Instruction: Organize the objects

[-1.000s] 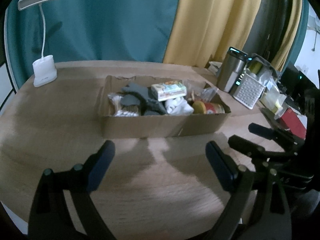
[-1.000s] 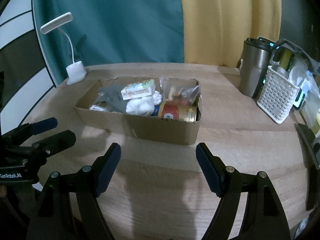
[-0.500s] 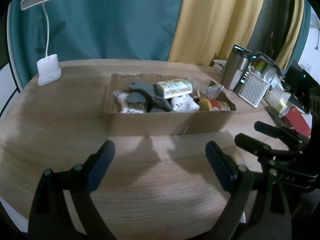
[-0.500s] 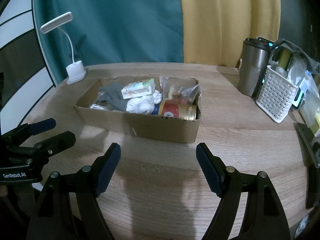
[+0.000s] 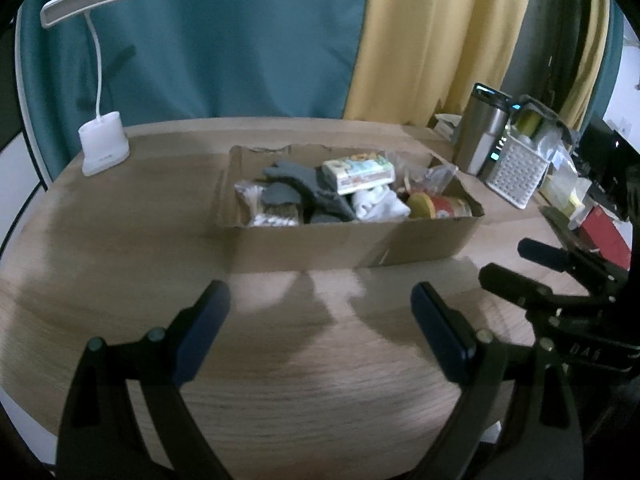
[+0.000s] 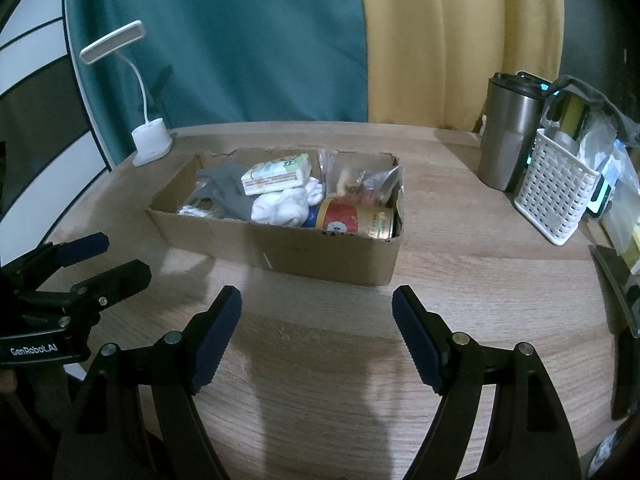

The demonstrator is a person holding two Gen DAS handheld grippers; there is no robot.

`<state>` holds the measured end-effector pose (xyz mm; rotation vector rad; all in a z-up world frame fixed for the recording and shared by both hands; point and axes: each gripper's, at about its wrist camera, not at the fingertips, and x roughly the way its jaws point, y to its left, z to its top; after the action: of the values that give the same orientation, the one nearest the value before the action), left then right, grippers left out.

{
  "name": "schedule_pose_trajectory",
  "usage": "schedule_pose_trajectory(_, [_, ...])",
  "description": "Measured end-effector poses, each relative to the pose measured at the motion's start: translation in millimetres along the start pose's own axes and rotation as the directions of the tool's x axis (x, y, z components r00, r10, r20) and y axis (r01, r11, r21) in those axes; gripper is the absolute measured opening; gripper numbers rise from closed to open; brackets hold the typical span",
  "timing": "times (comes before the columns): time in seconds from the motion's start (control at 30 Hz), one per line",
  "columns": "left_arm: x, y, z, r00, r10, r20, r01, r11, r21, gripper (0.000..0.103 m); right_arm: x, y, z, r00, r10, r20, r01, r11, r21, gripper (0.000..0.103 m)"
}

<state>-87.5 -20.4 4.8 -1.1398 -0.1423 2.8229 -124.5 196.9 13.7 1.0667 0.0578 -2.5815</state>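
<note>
— While hovering over bare wood, both spread wide: left gripper [image 5: 320, 320], right gripper [image 6: 316, 320], nothing pinched.

— And ahead of both claws?

— Cardboard box [image 6: 328, 252], already packed: grey gloves [image 6: 228, 192], white socks [image 6: 284, 206], carton [image 6: 276, 174], red can [image 6: 352, 220], clear bag [image 6: 360, 184].

— Sorted already, or awaiting unpacking?

— Fits either. Whichever, best approached from above, clear of the near wall, one item pinched alone.

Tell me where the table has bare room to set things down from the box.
Bare wood lies between the cardboard box and both open claws, left claw and right claw. More lies between the box and the white lamp, and between the box and the steel tumbler. The right edge around the white basket is crowded.
</note>
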Motion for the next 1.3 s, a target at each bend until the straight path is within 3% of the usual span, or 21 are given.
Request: schedule_pose_trajectory(1.3, [1.8,1.8,5.0,1.000,0.000,0.004,0.000,1.000,-0.003,0.093,5.3,1.8,3.4,1.000,0.004,-0.008,-0.004,1.000,-0.009,0.081])
